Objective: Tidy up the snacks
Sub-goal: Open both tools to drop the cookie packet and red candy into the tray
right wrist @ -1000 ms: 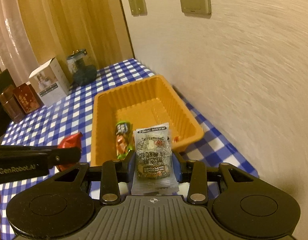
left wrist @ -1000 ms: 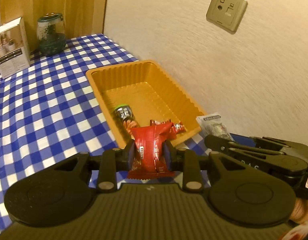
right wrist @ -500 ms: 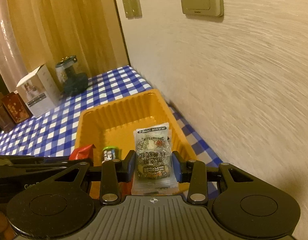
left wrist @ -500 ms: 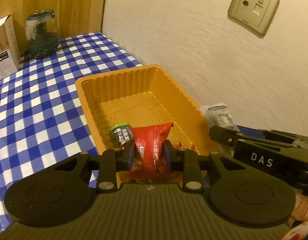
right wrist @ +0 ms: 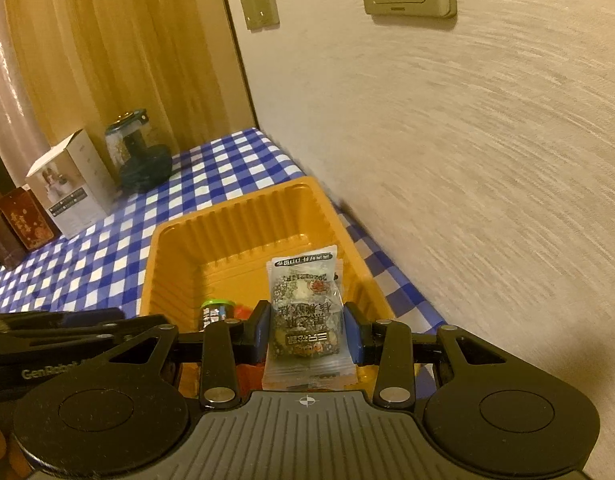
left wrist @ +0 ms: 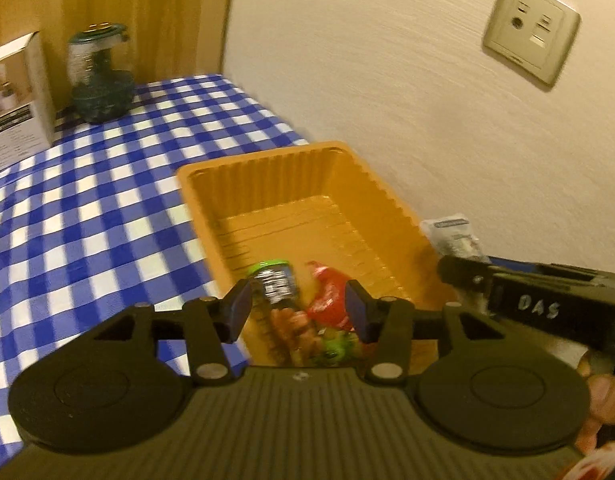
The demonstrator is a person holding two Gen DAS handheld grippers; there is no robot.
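Snacks and the orange tray on my checked table.

The orange ribbed tray (left wrist: 291, 184) lies open-topped along the wall. At its near end, toward six o'clock, a red wrapper (left wrist: 327, 300) lies crumpled in the tray; at its nine o'clock, touching it, a green-capped snack stick (left wrist: 273, 280) lies lengthwise. A clear packet of dark nut cake (right wrist: 305, 312), printed with white characters, stands upright over the tray's near right part, about four o'clock from the tray's centre, pinched at both sides.
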